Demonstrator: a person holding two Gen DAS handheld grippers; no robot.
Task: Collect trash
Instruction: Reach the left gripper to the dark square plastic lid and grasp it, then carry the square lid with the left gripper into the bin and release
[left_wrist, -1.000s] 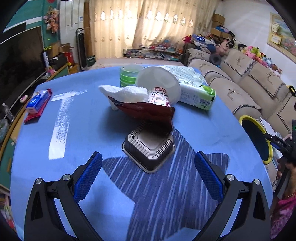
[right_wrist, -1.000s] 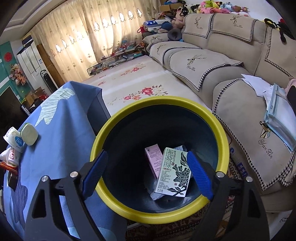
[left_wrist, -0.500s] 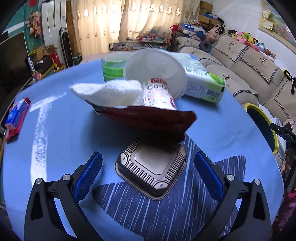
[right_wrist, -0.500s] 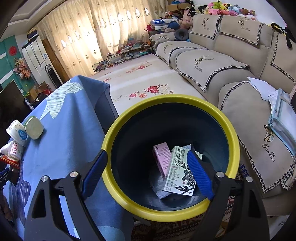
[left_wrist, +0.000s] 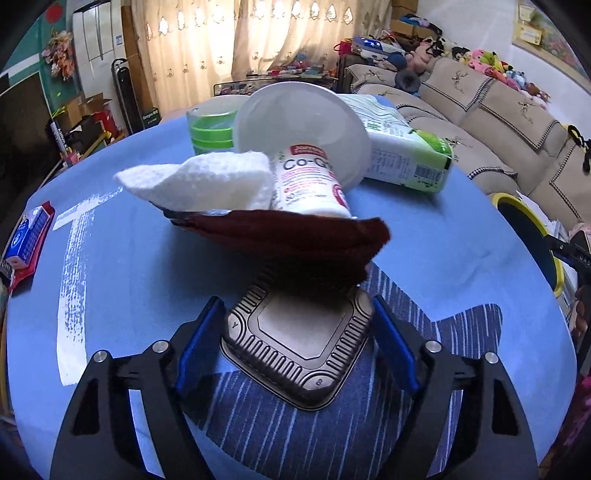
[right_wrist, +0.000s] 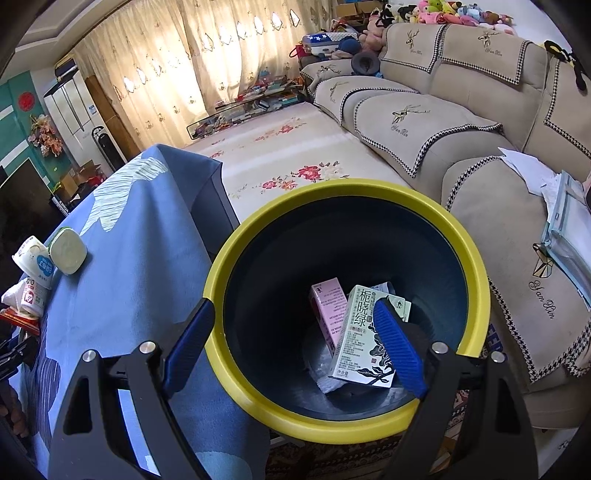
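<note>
A: In the left wrist view, the left gripper (left_wrist: 297, 334) is closing around the upturned square silver foil tray (left_wrist: 295, 339) on the blue tablecloth (left_wrist: 461, 236); its pads aren't pressing yet.

B: Squeeze gently, foil crumples. The dark red wrapper (left_wrist: 295, 240) overlaps the tray's far edge, so lift slowly.

A: In the right wrist view, the right gripper (right_wrist: 295, 345) hangs empty, jaws apart, over the yellow-rimmed dark bin (right_wrist: 369, 192) beside the cloth.

Beige sofa (right_wrist: 461, 122), sunlit curtains (left_wrist: 229, 48), floral rug (right_wrist: 280, 155).
</note>
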